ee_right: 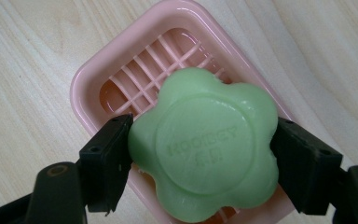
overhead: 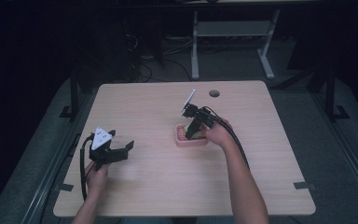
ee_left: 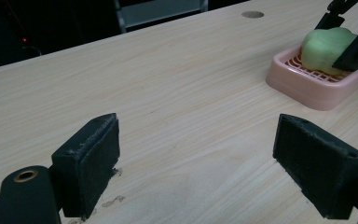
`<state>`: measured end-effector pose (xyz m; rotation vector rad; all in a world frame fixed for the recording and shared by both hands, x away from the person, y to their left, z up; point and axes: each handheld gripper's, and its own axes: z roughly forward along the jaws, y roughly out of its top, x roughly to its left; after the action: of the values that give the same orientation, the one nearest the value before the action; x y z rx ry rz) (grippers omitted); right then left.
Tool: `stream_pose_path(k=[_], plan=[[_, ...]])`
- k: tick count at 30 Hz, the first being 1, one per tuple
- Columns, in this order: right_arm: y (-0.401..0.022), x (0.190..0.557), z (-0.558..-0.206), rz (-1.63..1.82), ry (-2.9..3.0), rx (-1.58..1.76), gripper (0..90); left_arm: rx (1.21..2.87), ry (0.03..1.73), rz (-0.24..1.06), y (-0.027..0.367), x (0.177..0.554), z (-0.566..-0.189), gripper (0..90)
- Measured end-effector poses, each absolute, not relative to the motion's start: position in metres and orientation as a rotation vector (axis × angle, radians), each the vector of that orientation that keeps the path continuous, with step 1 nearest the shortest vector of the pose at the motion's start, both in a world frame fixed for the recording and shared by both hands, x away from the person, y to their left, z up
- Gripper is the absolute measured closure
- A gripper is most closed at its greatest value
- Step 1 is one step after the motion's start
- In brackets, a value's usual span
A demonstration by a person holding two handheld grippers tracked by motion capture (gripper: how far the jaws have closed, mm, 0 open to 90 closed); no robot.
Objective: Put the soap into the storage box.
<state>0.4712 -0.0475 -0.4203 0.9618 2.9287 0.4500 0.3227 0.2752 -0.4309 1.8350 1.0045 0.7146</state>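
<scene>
We see the right gripper (ee_right: 200, 161) with its jaws clamped on a green flower-shaped soap bar (ee_right: 205, 149) over the pink slotted plastic soap dish (ee_right: 93, 79), near the counter's (overhead: 158, 186) centre. Whether the soap is arriving or leaving, we cannot tell. The left gripper (ee_left: 198, 161), at eight o'clock, stands wide open and empty.

black grippers (overhead: 121, 150), grey triangular plates, black cables, bare forearms
</scene>
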Motion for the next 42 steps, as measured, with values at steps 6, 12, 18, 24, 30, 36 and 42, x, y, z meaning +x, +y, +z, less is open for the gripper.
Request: stream_pose_path(k=[6, 12, 18, 24, 30, 36, 42], plan=[[-0.048, 0.471, -0.420, 0.453, 2.928, 0.971, 25.3, 1.835, 1.004, 0.715, 0.275, 0.323, -0.431, 14.3], [-0.050, 0.470, -0.419, 0.456, 2.916, 0.970, 25.2, 1.835, 1.002, 0.713, 0.274, 0.323, -0.431, 14.3], [-0.053, 0.468, -0.411, 0.517, 2.890, 0.974, 25.3, 1.839, 1.000, 0.714, 0.274, 0.323, -0.431, 14.3], [-0.059, 0.465, -0.403, 0.555, 2.871, 0.995, 25.2, 1.837, 0.999, 0.712, 0.274, 0.323, -0.431, 14.3], [-0.065, 0.461, -0.397, 0.598, 2.865, 1.002, 24.7, 1.842, 1.002, 0.709, 0.274, 0.323, -0.432, 14.3], [-0.072, 0.456, -0.396, 0.622, 2.849, 1.008, 24.7, 1.846, 1.000, 0.702, 0.274, 0.323, -0.432, 14.3], [-0.085, 0.449, -0.393, 0.637, 2.836, 1.017, 24.3, 1.855, 0.999, 0.706, 0.273, 0.323, -0.432, 14.3]])
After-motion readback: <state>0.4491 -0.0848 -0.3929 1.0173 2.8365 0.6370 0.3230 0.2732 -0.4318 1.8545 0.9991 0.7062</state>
